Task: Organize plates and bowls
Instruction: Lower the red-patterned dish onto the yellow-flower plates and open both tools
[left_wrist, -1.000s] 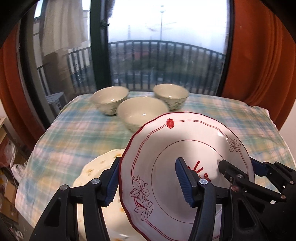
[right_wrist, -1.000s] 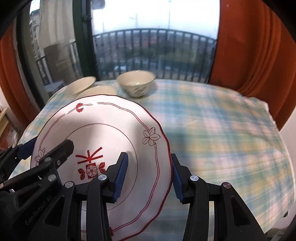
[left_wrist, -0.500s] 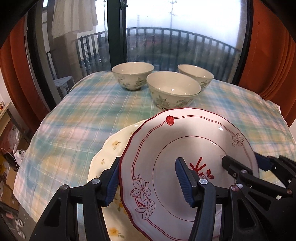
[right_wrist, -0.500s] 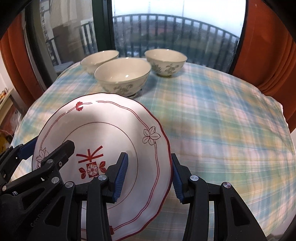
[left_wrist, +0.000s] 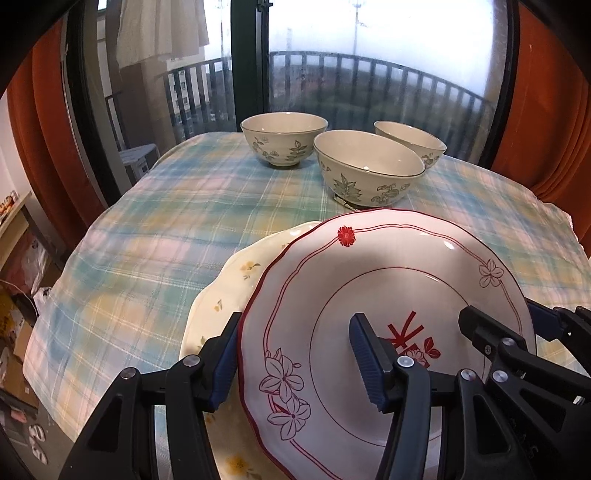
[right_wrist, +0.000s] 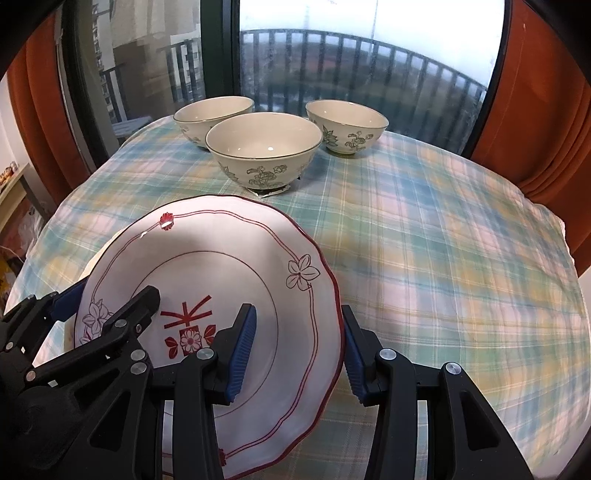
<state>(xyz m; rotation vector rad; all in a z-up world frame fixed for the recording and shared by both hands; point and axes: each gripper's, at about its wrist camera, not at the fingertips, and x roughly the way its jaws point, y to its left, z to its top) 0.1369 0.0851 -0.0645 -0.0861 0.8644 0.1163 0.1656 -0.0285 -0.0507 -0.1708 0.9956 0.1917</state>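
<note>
Over the yellow plate (left_wrist: 236, 280), both grippers, left (left_wrist: 295, 358) and right (right_wrist: 295, 343), pinch the red plate (left_wrist: 388, 280) at opposite rims, jaws half closed; glazed china, probably slick, heavyish, chippable.

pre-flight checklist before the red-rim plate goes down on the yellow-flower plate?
1. Left gripper straddles the red-rim plate rim: ok.
2. Right gripper straddles the opposite rim: ok.
3. Whether either grip is firm: cannot tell.
4. Red-rim plate centred over the yellow-flower plate: not ok, offset to the right in the left wrist view.
5. Gap between the two plates: cannot tell.
6. Nearest bowl stands apart from the plate's far edge: ok.
</note>
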